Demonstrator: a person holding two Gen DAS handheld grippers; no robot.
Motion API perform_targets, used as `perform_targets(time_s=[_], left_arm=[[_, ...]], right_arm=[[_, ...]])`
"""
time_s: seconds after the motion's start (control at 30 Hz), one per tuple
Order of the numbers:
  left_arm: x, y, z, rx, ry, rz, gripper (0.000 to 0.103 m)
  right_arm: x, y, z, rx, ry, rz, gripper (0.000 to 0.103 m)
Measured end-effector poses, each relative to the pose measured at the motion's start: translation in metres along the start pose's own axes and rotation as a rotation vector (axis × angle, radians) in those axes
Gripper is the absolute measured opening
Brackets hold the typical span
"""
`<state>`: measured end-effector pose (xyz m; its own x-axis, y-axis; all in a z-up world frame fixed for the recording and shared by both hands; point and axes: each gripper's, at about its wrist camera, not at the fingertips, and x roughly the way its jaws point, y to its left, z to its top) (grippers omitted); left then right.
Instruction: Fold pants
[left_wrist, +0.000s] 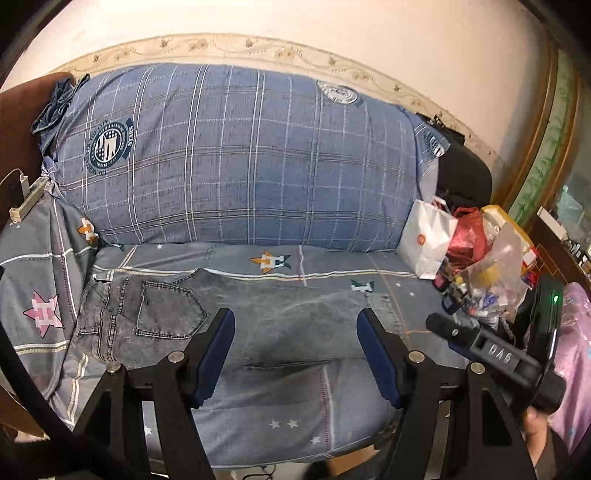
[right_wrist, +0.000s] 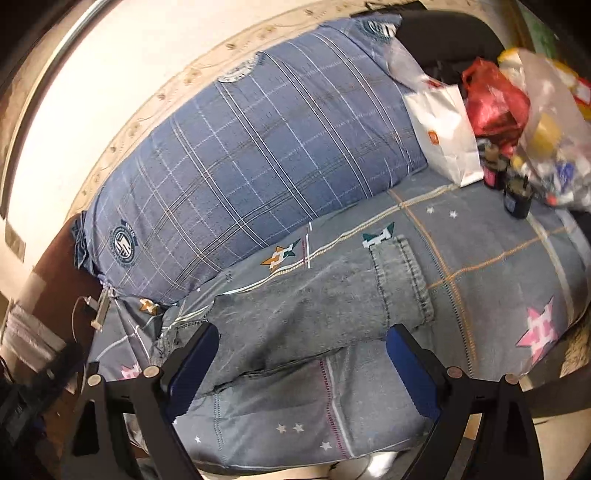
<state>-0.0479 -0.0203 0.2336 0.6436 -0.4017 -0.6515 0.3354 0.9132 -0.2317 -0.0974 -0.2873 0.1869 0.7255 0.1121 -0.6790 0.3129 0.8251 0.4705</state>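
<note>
Grey denim pants (left_wrist: 221, 317) lie flat on the star-patterned grey bedsheet (left_wrist: 295, 424), the waist and back pocket at the left in the left wrist view. In the right wrist view the pants (right_wrist: 314, 314) show their hemmed leg end at the right. My left gripper (left_wrist: 295, 321) hangs above the middle of the pants, open, with nothing between its blue pads. My right gripper (right_wrist: 303, 332) is also open over the pants and holds nothing. It shows from the side at the right edge of the left wrist view (left_wrist: 443, 326).
A big blue plaid pillow (left_wrist: 240, 155) leans on the wall behind the pants. A white paper bag (left_wrist: 424, 236), a red plastic bag (right_wrist: 495, 99) and small bottles (right_wrist: 517, 199) crowd the right end. A charger (left_wrist: 26, 199) sits at the left. The bed's front edge is close below.
</note>
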Motion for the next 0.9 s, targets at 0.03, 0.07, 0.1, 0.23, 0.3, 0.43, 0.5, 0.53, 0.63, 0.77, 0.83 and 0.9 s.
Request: perform_targets(time_s=[0.03, 0.07, 0.1, 0.23, 0.3, 0.43, 0.5, 0.53, 0.63, 0.77, 0.83, 0.9], left_arm=[[0.005, 0.005, 0.001, -0.009, -0.007, 0.005, 0.069], [0.009, 0.010, 0.002, -0.018, -0.009, 0.006, 0.069], [0.015, 0.014, 0.002, -0.031, -0.006, 0.002, 0.069], [0.050, 0.022, 0.000, -0.060, 0.047, -0.011, 0.069], [0.067, 0.017, -0.001, -0.031, 0.060, 0.006, 0.069], [0.106, 0.007, -0.008, -0.006, 0.107, 0.008, 0.069], [0.123, 0.002, -0.014, 0.016, 0.124, 0.020, 0.069], [0.134, -0.002, -0.019, 0.049, 0.135, 0.049, 0.069], [0.158, -0.018, -0.035, 0.131, 0.199, 0.106, 0.069], [0.179, -0.048, -0.050, 0.250, 0.271, 0.054, 0.069], [0.194, -0.069, -0.057, 0.320, 0.294, 0.042, 0.069], [0.208, -0.089, -0.065, 0.390, 0.323, 0.039, 0.069]], right_arm=[[0.006, 0.000, 0.002, 0.015, 0.011, 0.010, 0.094], [0.011, 0.002, 0.003, 0.026, 0.018, 0.020, 0.094], [0.015, 0.004, 0.002, 0.031, 0.016, 0.027, 0.094], [0.037, 0.009, -0.005, -0.002, 0.026, 0.027, 0.094], [0.054, 0.005, -0.006, 0.000, 0.052, 0.032, 0.094], [0.080, -0.009, -0.003, 0.007, 0.068, 0.044, 0.094], [0.087, -0.018, -0.002, -0.006, 0.046, 0.050, 0.094], [0.090, -0.024, -0.002, -0.009, 0.035, 0.055, 0.094], [0.101, -0.045, 0.002, -0.011, 0.021, 0.058, 0.094], [0.108, -0.071, 0.009, -0.024, 0.004, 0.036, 0.093], [0.106, -0.084, 0.012, -0.016, -0.034, 0.059, 0.092], [0.108, -0.103, 0.015, 0.028, -0.041, 0.045, 0.088]])
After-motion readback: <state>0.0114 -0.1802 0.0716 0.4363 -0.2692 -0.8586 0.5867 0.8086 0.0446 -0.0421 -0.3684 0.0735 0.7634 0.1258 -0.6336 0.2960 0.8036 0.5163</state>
